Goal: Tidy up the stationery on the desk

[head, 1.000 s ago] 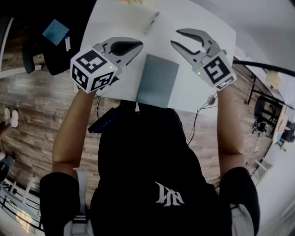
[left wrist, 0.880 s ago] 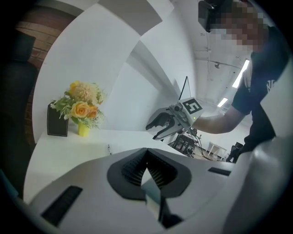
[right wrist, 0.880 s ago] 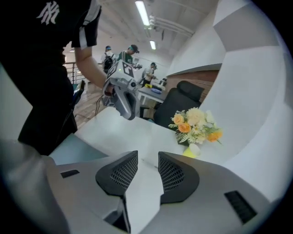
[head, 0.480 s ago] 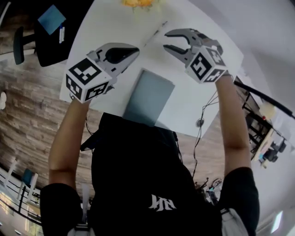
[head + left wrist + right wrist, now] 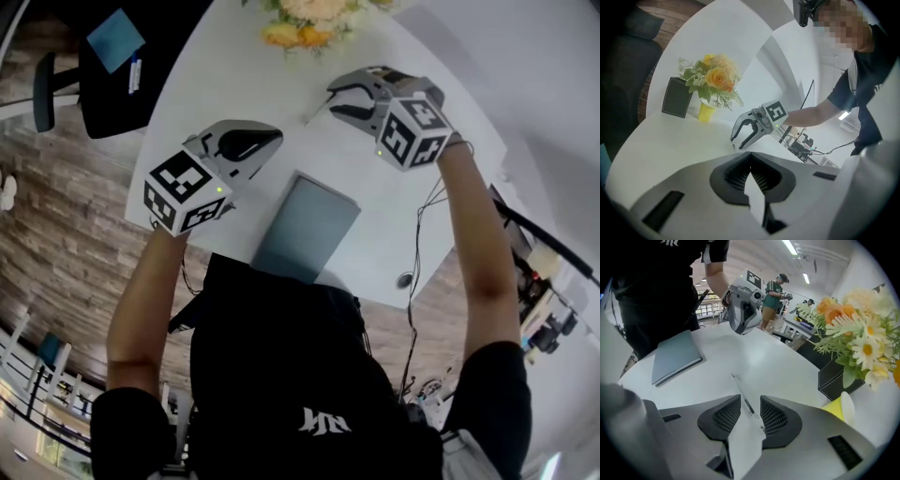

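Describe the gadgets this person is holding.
The left tool and right tool are light grey plastic, each with two curved jaws lined with dark ribbed pads and a white cube of black square markers. The person wears a black short-sleeved T-shirt with a white logo.

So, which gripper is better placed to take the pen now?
Right. The right gripper has just been opening its jaws, and the pen lies between them. The left gripper is shut, beside the notebook.
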{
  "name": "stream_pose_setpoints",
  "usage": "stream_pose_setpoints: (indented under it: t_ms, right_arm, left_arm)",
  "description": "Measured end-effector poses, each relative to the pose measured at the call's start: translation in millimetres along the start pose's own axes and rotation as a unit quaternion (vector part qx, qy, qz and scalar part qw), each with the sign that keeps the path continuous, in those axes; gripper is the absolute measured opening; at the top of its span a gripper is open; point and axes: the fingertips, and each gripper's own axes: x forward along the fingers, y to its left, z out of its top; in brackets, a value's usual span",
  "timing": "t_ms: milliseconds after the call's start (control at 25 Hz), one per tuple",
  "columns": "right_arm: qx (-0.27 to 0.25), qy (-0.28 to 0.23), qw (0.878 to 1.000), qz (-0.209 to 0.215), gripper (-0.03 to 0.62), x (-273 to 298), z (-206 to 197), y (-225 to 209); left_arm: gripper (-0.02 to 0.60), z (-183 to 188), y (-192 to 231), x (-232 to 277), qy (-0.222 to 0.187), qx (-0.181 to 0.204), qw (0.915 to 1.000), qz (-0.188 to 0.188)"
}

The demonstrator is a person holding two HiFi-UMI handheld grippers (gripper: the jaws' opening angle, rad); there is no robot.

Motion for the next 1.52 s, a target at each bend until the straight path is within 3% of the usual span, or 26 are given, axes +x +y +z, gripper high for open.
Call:
stream_pose_setpoints:
  t_ms: [360, 480, 720, 960, 1240, 1520]
  right_arm:
    - [-0.045, 0.01, 0.995, 0.083, 0.142, 16.2, -3.3, 13.9]
    - [-0.051, 0.01, 0.995, 0.088, 0.077, 16.0, -2.7, 12.3]
    - [-0.048, 0.016, 0.995, 0.082, 0.067, 10.7, -2.8, 9.9]
    - [-0.03, 0.013, 0.999, 0.044, 0.067, -17.3, 19.9, 7.7]
    - [0.029, -0.036, 0.998, -0.049, 0.066, -85.0, 82.6, 17.0]
    - [0.141, -0.107, 0.971, -0.161, 0.066, -141.5, 135.1, 43.9]
  left_arm:
    - [0.003, -5.4, -3.4, 9.0, 0.008, -0.003, 0.9999, -0.011]
    - [0.003, -8.7, -5.2, 9.7, 0.007, -0.01, 0.9999, -0.011]
    - [0.003, -15.4, -11.3, 8.5, 0.012, -0.013, 0.9997, -0.013]
    - [0.003, -5.7, -19.9, -6.3, 0.005, 0.005, 0.9998, -0.017]
    - [0.003, 18.8, -40.1, -33.7, -0.004, 0.045, 0.9986, -0.028]
    - [0.003, 30.8, -66.1, -58.0, 0.001, 0.091, 0.9946, -0.051]
